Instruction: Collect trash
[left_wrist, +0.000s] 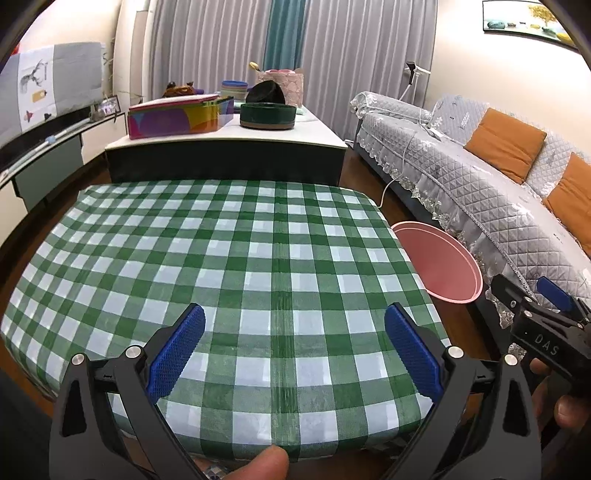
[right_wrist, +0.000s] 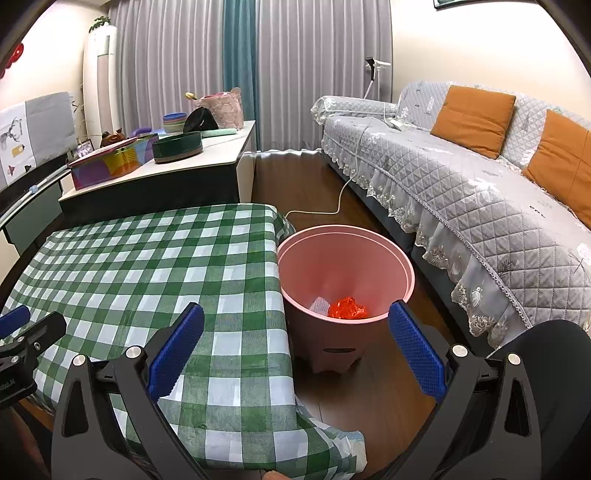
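Basically, we had both grippers spread wide with nothing between the blue pads. Our left gripper sat over the near part of the checked surface, jaws far apart, only green-and-white cloth showing in the gap. Our right gripper sat at that surface's right-hand edge, also fully spread and holding nothing: left pad over the cloth, right pad over the wooden floor beside the pink bin.

The bin stood on the floor, right up against the surface's right edge, between the surface and the grey quilted sofa. Inside the bin, at the bottom, lay a crumpled red-orange piece of trash and just left of it a pale piece; we could not tell what the pale one was. From the left wrist view only the bin's rim and inner wall showed, past the surface's right corner; its contents were hidden there.

The checked cloth itself carried no loose items in either view.

Beyond the surface's far edge stood a low white-topped cabinet with a multicoloured box and a dark green round tin on it. A white cable ran across the floor from the sofa toward the bin's far side. Two orange cushions leaned on the sofa back.
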